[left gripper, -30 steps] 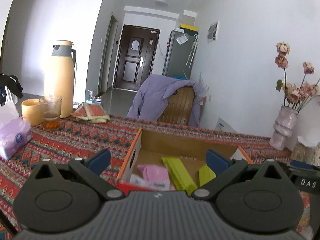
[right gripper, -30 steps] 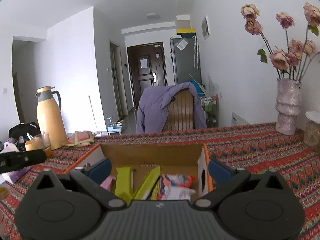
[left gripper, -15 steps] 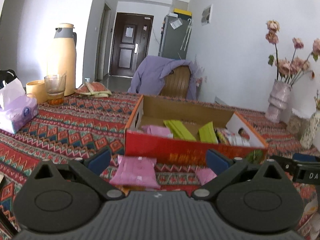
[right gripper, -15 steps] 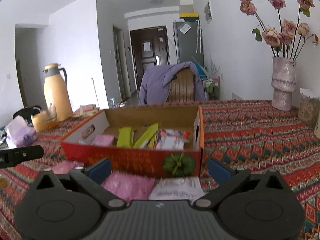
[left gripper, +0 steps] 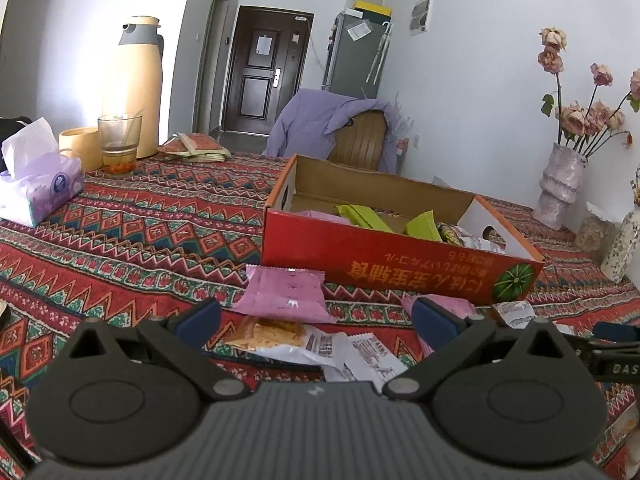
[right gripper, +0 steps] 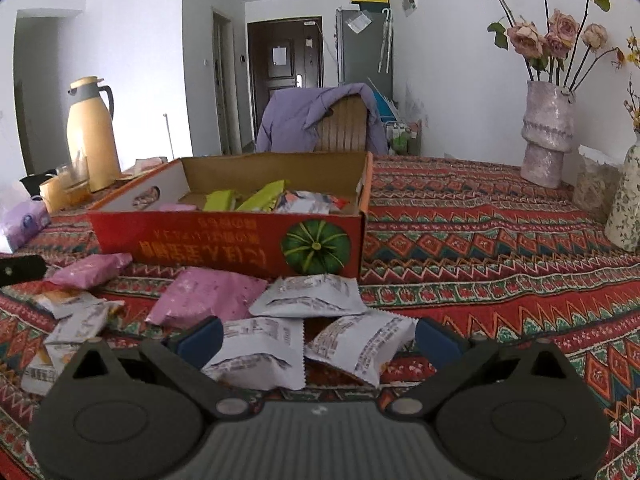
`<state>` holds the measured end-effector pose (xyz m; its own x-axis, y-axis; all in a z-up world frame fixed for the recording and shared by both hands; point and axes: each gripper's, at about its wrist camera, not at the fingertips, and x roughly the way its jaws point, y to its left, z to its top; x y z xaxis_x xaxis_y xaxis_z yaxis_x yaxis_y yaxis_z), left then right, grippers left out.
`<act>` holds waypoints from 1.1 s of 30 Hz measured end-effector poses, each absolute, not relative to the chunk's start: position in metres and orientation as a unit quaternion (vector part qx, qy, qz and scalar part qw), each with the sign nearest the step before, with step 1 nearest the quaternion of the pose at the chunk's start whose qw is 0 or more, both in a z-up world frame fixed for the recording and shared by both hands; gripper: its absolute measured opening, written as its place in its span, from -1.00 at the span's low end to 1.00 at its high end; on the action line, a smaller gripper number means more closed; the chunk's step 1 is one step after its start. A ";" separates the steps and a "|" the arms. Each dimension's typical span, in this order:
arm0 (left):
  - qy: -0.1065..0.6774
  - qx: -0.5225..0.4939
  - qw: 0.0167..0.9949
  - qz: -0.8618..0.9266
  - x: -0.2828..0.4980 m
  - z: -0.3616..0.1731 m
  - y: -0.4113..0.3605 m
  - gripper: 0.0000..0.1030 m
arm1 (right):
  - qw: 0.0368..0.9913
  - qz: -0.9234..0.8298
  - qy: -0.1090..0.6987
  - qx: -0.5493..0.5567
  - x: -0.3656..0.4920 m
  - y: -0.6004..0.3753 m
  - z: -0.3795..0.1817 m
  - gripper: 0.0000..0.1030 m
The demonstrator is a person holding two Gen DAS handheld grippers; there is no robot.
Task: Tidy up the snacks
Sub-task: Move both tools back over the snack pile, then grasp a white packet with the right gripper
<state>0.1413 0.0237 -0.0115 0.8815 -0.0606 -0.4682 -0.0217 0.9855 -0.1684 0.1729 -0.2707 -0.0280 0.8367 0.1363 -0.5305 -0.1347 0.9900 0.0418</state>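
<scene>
A tabletop (left gripper: 152, 224) draped in a red, geometric-patterned cloth fills a white-walled room; at 12 o'clock a dark door (left gripper: 264, 76) closes the hallway, with a grey fridge (left gripper: 356, 56) beside it and a wooden chair (right gripper: 340, 128) hung with a purple jacket (left gripper: 308, 124) at the far edge.

An open red cardboard box (right gripper: 224, 244) with a printed pumpkin sits mid-table. Inside lie green snack packets (right gripper: 260, 196), a pink one (left gripper: 320, 216) and white-and-orange ones (right gripper: 312, 202).

In front of the box, loose on the cloth, are pink snack packets (right gripper: 204, 296), white snack packets (right gripper: 308, 296) and a clear bag of yellow crisps (left gripper: 268, 332).

The left tongs (left gripper: 316, 320) are released, hovering over the crisps bag with nothing between the tips. The right tongs (right gripper: 318, 338) are likewise spread wide and empty, above two white packets.

At 10 o'clock stand a cream thermos jug (left gripper: 132, 88), a drinking glass (left gripper: 119, 140), a yellow cup (left gripper: 76, 142) and a purple tissue pack (left gripper: 40, 184). At 2 o'clock a pale textured vase (right gripper: 548, 136) holds dried roses (right gripper: 556, 32), with a floral vase (right gripper: 626, 200) just beside it.
</scene>
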 end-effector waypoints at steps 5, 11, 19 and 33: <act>0.246 -0.080 0.966 -0.011 0.140 -0.011 0.021 1.00 | 0.955 0.044 0.294 0.000 0.188 -0.275 -0.034 0.92; 0.250 -0.081 0.965 -0.010 0.141 -0.012 0.021 1.00 | 0.947 0.005 0.320 0.015 0.211 -0.286 -0.045 0.59; 0.278 -0.081 0.957 0.006 0.144 -0.018 0.020 1.00 | 0.946 0.012 0.323 0.005 0.201 -0.286 -0.056 0.09; 0.352 -0.044 0.935 0.022 0.168 -0.033 -0.015 1.00 | 0.969 0.022 0.242 0.040 0.166 -0.303 -0.037 -0.15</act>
<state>0.1683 -0.0147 -0.0333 0.7509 0.0100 -0.6604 -0.0719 0.9952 -0.0667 0.1657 -0.3032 -0.0371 0.8821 0.0623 -0.4669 -0.0233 0.9958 0.0888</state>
